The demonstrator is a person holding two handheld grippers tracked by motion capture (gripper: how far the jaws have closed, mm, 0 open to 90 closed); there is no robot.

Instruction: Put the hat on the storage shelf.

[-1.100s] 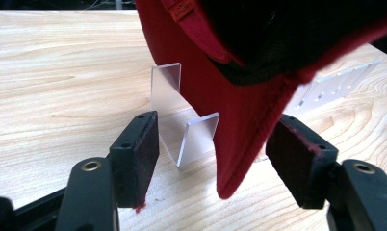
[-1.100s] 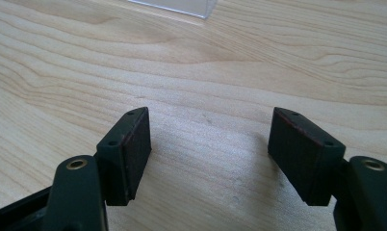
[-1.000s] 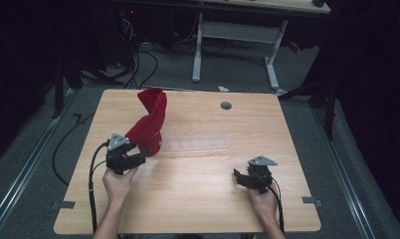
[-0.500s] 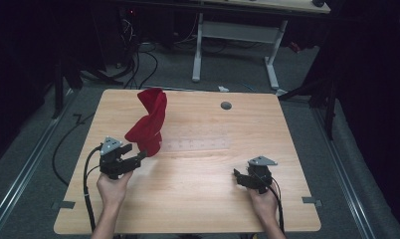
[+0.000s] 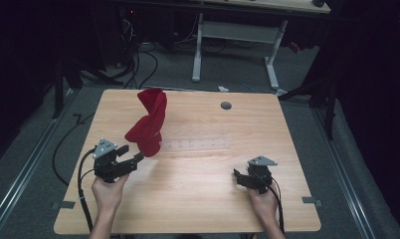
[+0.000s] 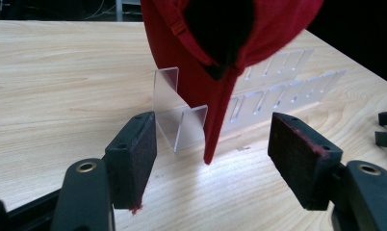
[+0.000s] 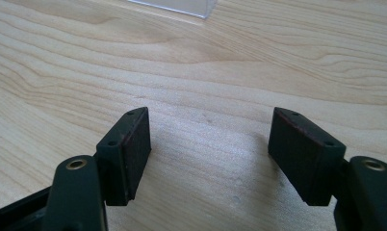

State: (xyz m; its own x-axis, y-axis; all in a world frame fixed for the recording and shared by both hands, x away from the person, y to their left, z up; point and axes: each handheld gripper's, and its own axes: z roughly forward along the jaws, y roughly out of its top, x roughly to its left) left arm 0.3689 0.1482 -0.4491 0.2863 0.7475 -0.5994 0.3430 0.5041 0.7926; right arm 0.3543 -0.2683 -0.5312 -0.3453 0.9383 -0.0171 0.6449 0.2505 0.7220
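Note:
A red cap (image 5: 147,122) hangs upright over a clear acrylic stand (image 6: 179,120) at the left middle of the wooden table (image 5: 213,199). Its brim (image 6: 220,115) points down in front of the stand. My left gripper (image 5: 131,155) is just to the near left of the cap, open, and its pads (image 6: 138,154) touch nothing. In the left gripper view (image 6: 213,154) the brim's tip hangs between the jaws but farther off. My right gripper (image 5: 238,177) rests low at the near right, open (image 7: 208,149) over bare wood.
The stand's long clear slotted rack (image 5: 198,145) lies flat across the table's middle, to the right of the cap. A grey round plug (image 5: 226,105) sits in the tabletop at the far side. Cables and a white desk frame (image 5: 233,45) are on the floor beyond.
My left gripper has drawn back from the cap's lower end, to the left and toward the near edge. The cap stays on its stand. The right gripper has not moved.

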